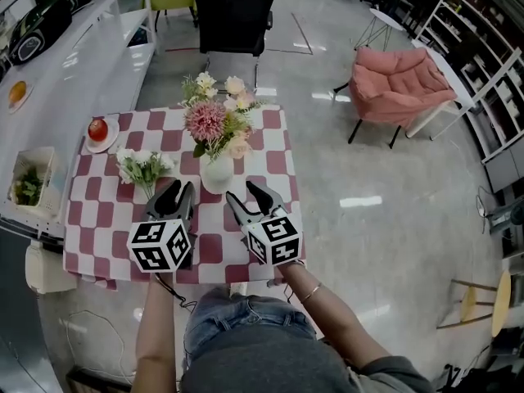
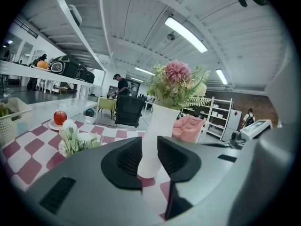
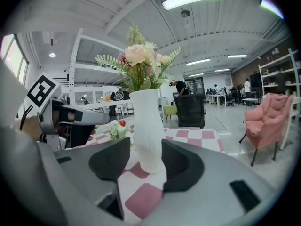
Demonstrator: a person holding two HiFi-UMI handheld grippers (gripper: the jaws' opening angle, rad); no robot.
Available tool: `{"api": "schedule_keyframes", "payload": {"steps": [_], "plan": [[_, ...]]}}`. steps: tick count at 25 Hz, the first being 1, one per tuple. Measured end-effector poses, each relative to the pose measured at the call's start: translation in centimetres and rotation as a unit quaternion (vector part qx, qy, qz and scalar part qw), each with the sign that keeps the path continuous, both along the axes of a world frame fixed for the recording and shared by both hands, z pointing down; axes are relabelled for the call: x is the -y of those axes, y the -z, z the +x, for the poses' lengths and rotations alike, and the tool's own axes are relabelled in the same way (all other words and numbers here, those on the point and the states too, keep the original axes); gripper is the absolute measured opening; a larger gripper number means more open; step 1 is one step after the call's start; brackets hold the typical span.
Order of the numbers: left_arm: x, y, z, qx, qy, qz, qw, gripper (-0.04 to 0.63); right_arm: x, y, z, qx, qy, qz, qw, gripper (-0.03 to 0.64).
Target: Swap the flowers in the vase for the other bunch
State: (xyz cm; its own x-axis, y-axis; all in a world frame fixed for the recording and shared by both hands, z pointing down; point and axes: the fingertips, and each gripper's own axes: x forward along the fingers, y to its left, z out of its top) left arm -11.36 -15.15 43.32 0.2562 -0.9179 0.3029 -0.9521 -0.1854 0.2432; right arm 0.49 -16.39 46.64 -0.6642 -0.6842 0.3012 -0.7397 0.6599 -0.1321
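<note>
On the checked tabletop (image 1: pixel 270 150) the spare white bunch (image 1: pixel 143 168) lies at the left, just beside the left tongs (image 1: pixel 178 191). Their jaws stand partly apart on nothing, and the white vase (image 1: pixel 217 174) shows through their gap. The vase stands upright mid-cloth with the pink bunch (image 1: pixel 214 125) in it. The right tongs (image 1: pixel 243 193), likewise released and empty, sit close at its right. The vase looks smooth, brittle and top-heavy, so steady its waist and take the light, soft stems just above the mouth.
</note>
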Motion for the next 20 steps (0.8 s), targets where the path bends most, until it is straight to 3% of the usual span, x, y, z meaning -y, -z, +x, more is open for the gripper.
{"api": "schedule_keyframes", "payload": {"steps": [5,20], "plan": [[-0.3,-0.4,-0.2,0.009,-0.005,-0.005,0.9999,0.055,-1.1,0.6,0.4,0.001,-0.011,0.002,1.0,0.17],[-5.2,-0.4,-1.0,0.031,-0.046,-0.002,0.9985,0.032,-6.3,2.5,0.5,-0.005,-0.067,0.01,0.998,0.026]]}}
